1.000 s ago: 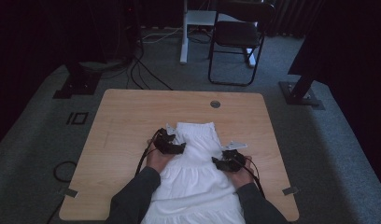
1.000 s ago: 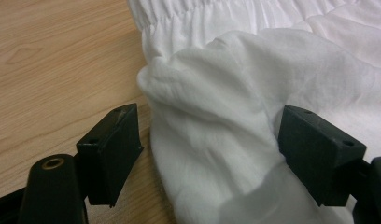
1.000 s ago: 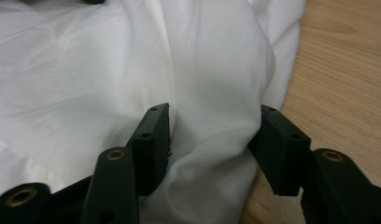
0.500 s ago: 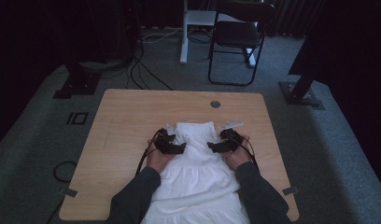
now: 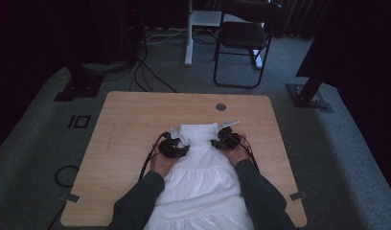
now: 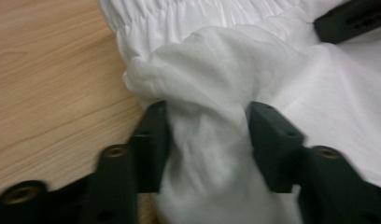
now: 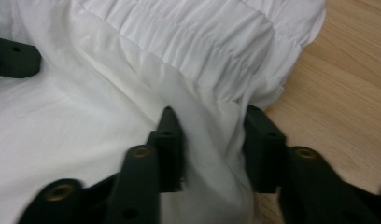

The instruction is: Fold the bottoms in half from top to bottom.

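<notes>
White gathered-cotton dress lies flat on the light wooden table, smocked top edge away from me, skirt running off the near edge. My left gripper has just been closing; its jaws pinch a bunched fold at the dress's left top corner. My right gripper has just been closing too; its jaws clamp a fold at the right top corner, just beside the bare wood. Black folding chair sits well beyond the table.
</notes>
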Tool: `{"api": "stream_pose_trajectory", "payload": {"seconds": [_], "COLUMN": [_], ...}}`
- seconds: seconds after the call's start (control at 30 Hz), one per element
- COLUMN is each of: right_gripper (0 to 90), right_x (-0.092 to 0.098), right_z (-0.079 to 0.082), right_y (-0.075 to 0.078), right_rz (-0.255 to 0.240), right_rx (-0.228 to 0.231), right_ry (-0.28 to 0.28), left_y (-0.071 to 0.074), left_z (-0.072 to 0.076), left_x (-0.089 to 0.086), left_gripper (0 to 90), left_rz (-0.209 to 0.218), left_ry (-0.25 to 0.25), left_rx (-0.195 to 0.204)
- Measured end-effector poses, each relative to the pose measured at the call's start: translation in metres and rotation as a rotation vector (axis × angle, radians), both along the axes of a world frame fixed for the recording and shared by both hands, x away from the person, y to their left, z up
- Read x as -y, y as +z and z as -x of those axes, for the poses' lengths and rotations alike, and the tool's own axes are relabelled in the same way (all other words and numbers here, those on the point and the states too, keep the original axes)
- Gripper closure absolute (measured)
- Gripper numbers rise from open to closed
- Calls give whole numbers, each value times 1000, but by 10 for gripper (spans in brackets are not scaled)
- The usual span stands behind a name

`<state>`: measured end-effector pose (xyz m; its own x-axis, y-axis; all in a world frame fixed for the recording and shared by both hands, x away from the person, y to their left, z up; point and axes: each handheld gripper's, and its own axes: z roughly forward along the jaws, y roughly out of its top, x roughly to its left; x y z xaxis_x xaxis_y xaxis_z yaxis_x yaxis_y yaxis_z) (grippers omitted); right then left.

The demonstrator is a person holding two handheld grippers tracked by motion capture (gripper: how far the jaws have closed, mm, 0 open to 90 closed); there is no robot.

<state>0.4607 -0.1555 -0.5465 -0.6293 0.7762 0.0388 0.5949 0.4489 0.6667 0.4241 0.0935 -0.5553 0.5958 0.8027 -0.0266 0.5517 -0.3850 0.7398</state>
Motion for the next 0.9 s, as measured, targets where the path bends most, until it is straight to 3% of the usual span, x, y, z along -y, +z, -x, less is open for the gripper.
{"api": "stream_pose_trajectory", "payload": {"seconds": [0.07,0.1,0.13,0.17,0.2,0.3,0.33,0.37,0.43,0.47,0.5,0.57,0.6,0.63,0.7,0.73,0.77,0.8,0.9], "right_gripper": [776,776,835,835,841,845,845,845,845,845,845,846,845,845,845,845,845,845,844], "right_x": [-1,-1,3,3,6,8,9,9,10,11,11,13,14,14,15,18,18,19,19], "right_z": [-2,-2,-6,-6,-9,-11,-13,-13,-15,-20,-20,-23,-27,-27,-30,-33,-33,-34,-34], "right_y": [1,1,1,1,1,3,10,10,23,40,40,56,78,78,97,123,123,145,159], "right_rz": [-14,-14,-64,-64,-81,-92,-102,-102,-111,-111,-111,-124,-138,-138,-128,-134,-134,-128,-120], "right_rx": [-20,-20,-64,-64,-80,-77,-52,-52,-18,30,30,61,112,112,149,188,188,233,259], "right_ry": [3,3,-1,-1,3,2,5,5,2,1,1,-8,-15,-15,-14,-32,-32,-47,-53], "left_y": [1,1,2,2,4,10,21,21,34,54,54,71,93,93,117,138,138,146,162], "left_z": [-2,-2,-7,-7,-13,-17,-23,-23,-28,-36,-36,-41,-48,-48,-55,-59,-59,-60,-63], "left_x": [-1,-1,-3,-3,-6,-6,-8,-8,-9,-9,-9,-8,-8,-8,-6,-3,-3,-1,-1], "left_gripper": [646,723,792,809,820,833,833,833,833,833,833,833,833,833,832,832,832,832,832], "left_rz": [37,37,81,81,97,90,107,107,128,138,138,135,133,133,149,138,138,143,157], "left_ry": [-16,-16,-24,-24,-42,-47,-45,-45,-38,-39,-39,-42,-40,-40,-43,-48,-48,-48,-45], "left_rx": [-40,-40,-89,-89,-118,-104,-85,-85,-62,-20,-20,17,66,66,113,149,149,165,181]}}
